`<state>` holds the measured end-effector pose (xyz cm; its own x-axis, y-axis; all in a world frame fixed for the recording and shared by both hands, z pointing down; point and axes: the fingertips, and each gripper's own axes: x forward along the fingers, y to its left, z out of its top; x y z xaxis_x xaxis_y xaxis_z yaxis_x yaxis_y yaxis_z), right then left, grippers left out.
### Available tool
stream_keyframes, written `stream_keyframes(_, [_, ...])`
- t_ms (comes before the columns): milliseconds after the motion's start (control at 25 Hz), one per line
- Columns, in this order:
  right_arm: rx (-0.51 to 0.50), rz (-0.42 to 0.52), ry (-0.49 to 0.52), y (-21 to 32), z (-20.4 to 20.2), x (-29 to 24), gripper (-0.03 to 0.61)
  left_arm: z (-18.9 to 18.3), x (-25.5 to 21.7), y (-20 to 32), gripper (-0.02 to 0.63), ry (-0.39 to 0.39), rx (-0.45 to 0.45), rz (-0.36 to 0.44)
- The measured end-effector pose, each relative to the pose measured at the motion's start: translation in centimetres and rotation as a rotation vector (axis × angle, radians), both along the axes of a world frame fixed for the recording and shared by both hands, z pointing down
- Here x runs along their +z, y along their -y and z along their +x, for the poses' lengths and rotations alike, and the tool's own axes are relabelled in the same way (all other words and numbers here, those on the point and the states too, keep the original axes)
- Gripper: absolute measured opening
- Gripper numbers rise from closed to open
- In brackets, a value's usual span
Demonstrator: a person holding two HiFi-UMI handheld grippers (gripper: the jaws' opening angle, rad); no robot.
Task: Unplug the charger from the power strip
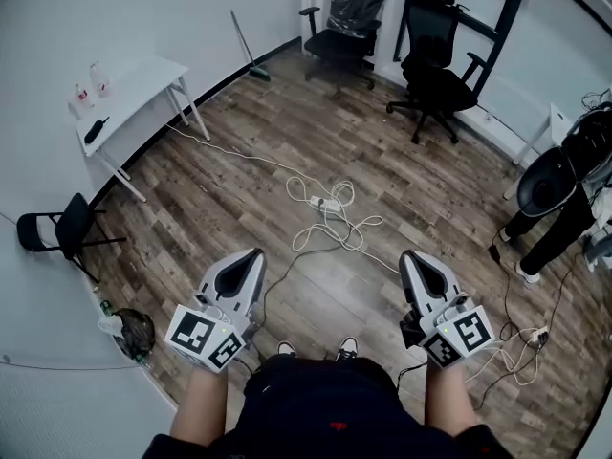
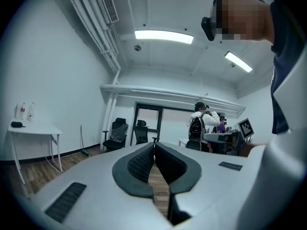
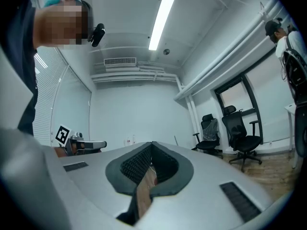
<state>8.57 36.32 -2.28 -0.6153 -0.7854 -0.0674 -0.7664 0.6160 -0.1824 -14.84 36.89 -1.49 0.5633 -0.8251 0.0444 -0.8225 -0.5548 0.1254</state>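
A white plastic power strip [image 1: 318, 202] lies on the grey-brown wood-plank floor [image 1: 239, 161], dead ahead at 12 o'clock from the person's shoes and well beyond both tools. It sits amid loose loops of thin white cable [image 1: 333, 226]. The charger plugged into it is too small in the head view to tell apart from the strip.

By the look of it, the charger should be a light, rigid plastic block with smooth sides. The strip is just as light and will probably lift with the plug unless it is pinned down. The sound hold is across the charger's flat body, close to the socket, never on its soft cord. The other tool can then press the strip to the floor.

Nearer the camera, the left hand-held gripper [image 1: 254, 254] at 7 o'clock and the right hand-held gripper [image 1: 409, 256] at 5 o'clock are held level at waist height. Each has its dark ribbed pads pressed together and nothing between them. The task looks not yet begun.

A white counter [image 1: 134, 82] stands against the wall at 10 o'clock, with a black folding chair [image 1: 57, 223] at 9 o'clock. Black office chairs [image 1: 435, 65] wait at 1 o'clock, and a second person [image 1: 564, 213] stands at 3 o'clock.
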Motion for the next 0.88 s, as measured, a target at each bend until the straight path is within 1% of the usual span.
stream_keyframes(320, [-0.004,-0.026,0.035,1.7,4.6,1.0,0.018,3.8,0.6,0.7,0.026,0.016,-0.022,-0.020])
stream_keyframes(480, [-0.042,-0.057,0.055,2.3,6.3,3.0,0.018,5.8,1.8,0.9,0.026,0.038,-0.042,-0.044])
stream_keyframes(640, [-0.080,-0.096,0.054,3.2,8.0,4.9,0.018,7.7,3.3,1.6,0.026,0.030,-0.069,-0.077])
stream_keyframes(760, [-0.080,-0.109,0.050,4.0,9.5,5.6,0.018,9.1,4.2,2.6,0.026,0.032,-0.059,-0.098])
stream_keyframes(880, [-0.066,-0.124,0.043,5.3,10.7,6.2,0.018,10.1,4.7,4.5,0.026,0.013,-0.049,-0.111])
